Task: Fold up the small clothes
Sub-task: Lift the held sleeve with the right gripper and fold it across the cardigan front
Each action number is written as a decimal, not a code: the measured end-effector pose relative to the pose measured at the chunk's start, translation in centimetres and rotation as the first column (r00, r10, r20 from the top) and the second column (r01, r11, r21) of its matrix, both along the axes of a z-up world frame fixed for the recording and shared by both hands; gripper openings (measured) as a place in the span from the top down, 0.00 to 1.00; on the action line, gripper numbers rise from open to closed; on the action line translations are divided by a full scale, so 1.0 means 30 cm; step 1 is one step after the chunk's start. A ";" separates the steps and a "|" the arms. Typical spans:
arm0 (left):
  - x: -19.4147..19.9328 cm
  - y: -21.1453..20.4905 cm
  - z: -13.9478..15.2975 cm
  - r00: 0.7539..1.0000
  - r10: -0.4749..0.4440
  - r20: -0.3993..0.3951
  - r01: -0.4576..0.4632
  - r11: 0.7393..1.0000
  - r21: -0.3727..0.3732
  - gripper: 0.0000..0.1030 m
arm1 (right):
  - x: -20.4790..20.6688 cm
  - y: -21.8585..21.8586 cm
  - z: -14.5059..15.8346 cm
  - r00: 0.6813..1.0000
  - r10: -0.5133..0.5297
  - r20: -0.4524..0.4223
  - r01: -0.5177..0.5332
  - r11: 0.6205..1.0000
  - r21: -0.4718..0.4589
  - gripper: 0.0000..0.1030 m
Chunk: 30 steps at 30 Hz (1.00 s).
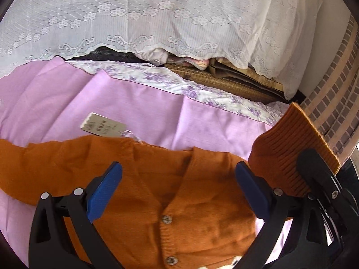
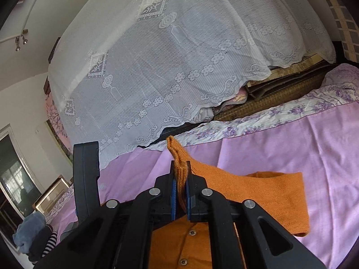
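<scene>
Left wrist view: the left tongs hang over the bed with their blue pads wide apart and nothing between them. Directly under the gap lies the orange cardigan, front up, two snap buttons in line below the V-neck. One sleeve runs out flat past the left pad. Beyond the tongs, just above the collar, a paper tag rests on the pink sheet. To the right of the right pad, the ribbed cuff of the other sleeve stands lifted off the sheet, clamped in the black tip of the right tongs. Farther ahead, a white lace cover drapes over stacked bedding. Right wrist view: the right tongs are closed together on the ribbed cuff, which pokes up past the tips. The sleeve trails off to the right of the tongs, its far part resting on the pink sheet. Beneath the tongs the cardigan body shows with its buttons. One black finger of the left tongs stands just to the left. The lace cover fills the background ahead.
</scene>
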State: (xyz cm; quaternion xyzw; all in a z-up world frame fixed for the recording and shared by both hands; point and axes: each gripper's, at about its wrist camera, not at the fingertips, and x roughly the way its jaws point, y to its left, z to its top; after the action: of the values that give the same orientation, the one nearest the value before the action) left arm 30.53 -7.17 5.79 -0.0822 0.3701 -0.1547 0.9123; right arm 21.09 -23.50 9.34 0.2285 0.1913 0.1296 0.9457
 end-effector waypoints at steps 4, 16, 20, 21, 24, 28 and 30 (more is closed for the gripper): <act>0.004 0.141 -0.041 0.999 0.045 0.004 -0.045 0.998 0.034 0.05 | 0.073 0.151 -0.022 0.996 0.076 -0.037 -0.078 0.996 -0.039 0.92; 0.125 0.376 -0.303 0.962 0.199 -0.189 -0.185 0.979 0.087 0.04 | 0.226 0.377 -0.277 0.960 0.162 -0.228 -0.179 0.982 -0.055 0.67; 0.085 0.409 -0.249 0.964 0.217 -0.150 -0.215 0.976 0.028 0.04 | 0.164 0.301 -0.237 0.975 0.146 -0.169 -0.154 0.987 -0.036 0.67; 0.071 0.420 -0.230 0.964 0.225 -0.139 -0.227 0.974 0.001 0.04 | 0.146 0.276 -0.224 0.979 0.133 -0.154 -0.141 0.989 -0.046 0.67; 0.027 0.444 -0.155 0.972 0.216 -0.097 -0.226 0.967 -0.118 0.04 | 0.111 0.192 -0.197 0.989 0.072 -0.129 -0.084 0.992 -0.090 0.66; 0.005 0.378 -0.123 0.992 0.098 -0.082 -0.111 0.980 -0.167 0.04 | 0.114 0.037 -0.222 0.986 -0.012 -0.163 0.005 0.999 -0.045 0.66; 0.013 0.303 -0.163 0.994 0.009 -0.113 -0.027 0.987 -0.159 0.04 | 0.131 -0.039 -0.264 0.976 -0.025 -0.218 0.035 0.999 0.040 0.64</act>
State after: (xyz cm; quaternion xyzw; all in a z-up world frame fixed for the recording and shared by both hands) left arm 30.92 1.92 0.91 -0.1671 0.4062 -0.1706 0.8820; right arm 25.01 -24.67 1.42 0.2649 0.2872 0.0937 0.9158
